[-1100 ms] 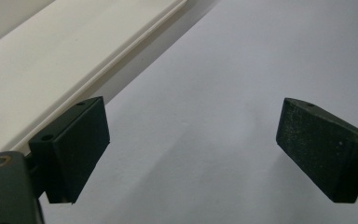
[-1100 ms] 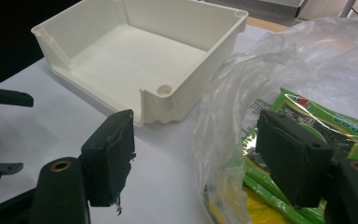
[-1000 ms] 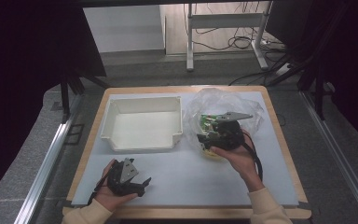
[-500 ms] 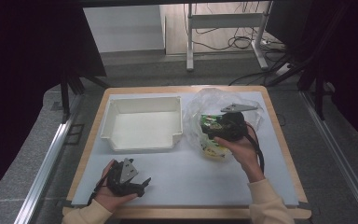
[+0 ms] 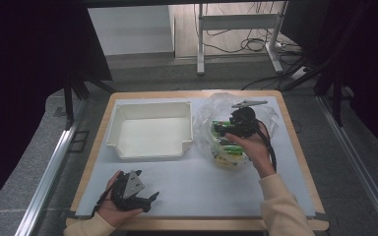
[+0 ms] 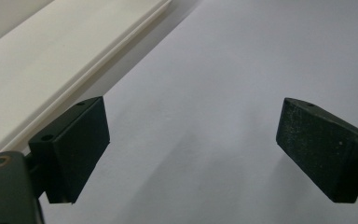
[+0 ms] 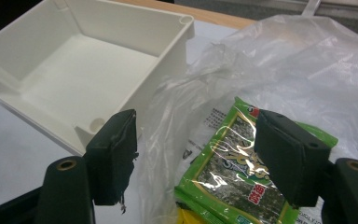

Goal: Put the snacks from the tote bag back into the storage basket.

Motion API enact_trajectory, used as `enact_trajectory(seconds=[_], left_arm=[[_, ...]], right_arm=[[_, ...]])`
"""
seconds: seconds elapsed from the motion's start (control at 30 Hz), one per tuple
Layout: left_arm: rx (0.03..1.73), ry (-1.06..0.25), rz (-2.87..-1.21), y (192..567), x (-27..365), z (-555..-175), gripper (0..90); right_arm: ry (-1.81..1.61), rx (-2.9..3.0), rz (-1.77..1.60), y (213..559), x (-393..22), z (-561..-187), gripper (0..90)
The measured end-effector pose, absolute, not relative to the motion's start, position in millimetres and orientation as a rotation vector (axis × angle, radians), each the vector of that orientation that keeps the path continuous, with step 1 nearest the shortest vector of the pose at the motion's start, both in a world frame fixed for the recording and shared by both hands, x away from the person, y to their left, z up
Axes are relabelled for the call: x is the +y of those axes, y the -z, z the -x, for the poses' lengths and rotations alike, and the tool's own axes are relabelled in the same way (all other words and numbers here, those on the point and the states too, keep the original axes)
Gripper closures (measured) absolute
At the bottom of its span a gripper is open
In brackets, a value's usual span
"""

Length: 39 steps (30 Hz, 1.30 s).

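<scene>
Likely risk: right gripper (image 7: 196,154) pinches loose plastic bag (image 7: 307,60) film instead of the green snack packet (image 7: 242,172), so the packet slips or the bag drags. Jaws spread apart, empty, hovering over the packet, which lies in the bag just right of the white tray (image 5: 150,130). Left gripper (image 5: 140,196) released, resting below the tray.

Dark curtains (image 5: 24,73), grey floor (image 5: 142,61), metal stand (image 5: 236,22)
</scene>
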State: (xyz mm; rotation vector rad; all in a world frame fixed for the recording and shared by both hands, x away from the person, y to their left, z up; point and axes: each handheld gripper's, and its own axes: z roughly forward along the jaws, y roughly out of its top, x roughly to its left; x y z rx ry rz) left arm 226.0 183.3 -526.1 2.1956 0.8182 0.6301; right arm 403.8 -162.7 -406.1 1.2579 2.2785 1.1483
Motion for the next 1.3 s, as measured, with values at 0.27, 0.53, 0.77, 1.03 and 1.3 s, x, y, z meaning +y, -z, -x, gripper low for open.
enact_trajectory(seconds=[0.27,0.53,0.77,1.03,1.3], left_arm=[[0.833,-0.632,-2.2,526.9,184.9,-228.3,9.5],[0.842,-0.636,-2.203,527.1,185.4,-229.4,9.5],[0.847,-0.637,-2.193,526.9,186.4,-229.6,9.5],[0.847,-0.638,-2.194,526.8,186.5,-229.2,9.6],[0.85,-0.637,-2.193,526.7,187.1,-229.6,9.6]], right_arm=[[-1.091,2.305,-1.309,416.1,-167.6,-420.0,31.0],[-1.09,2.293,-1.361,422.6,-177.7,-431.7,30.5],[-1.056,2.284,-1.408,426.4,-186.5,-438.8,30.9],[-1.022,2.283,-1.436,430.1,-192.4,-445.0,31.2],[-0.974,2.291,-1.455,437.4,-193.8,-451.4,31.2]])
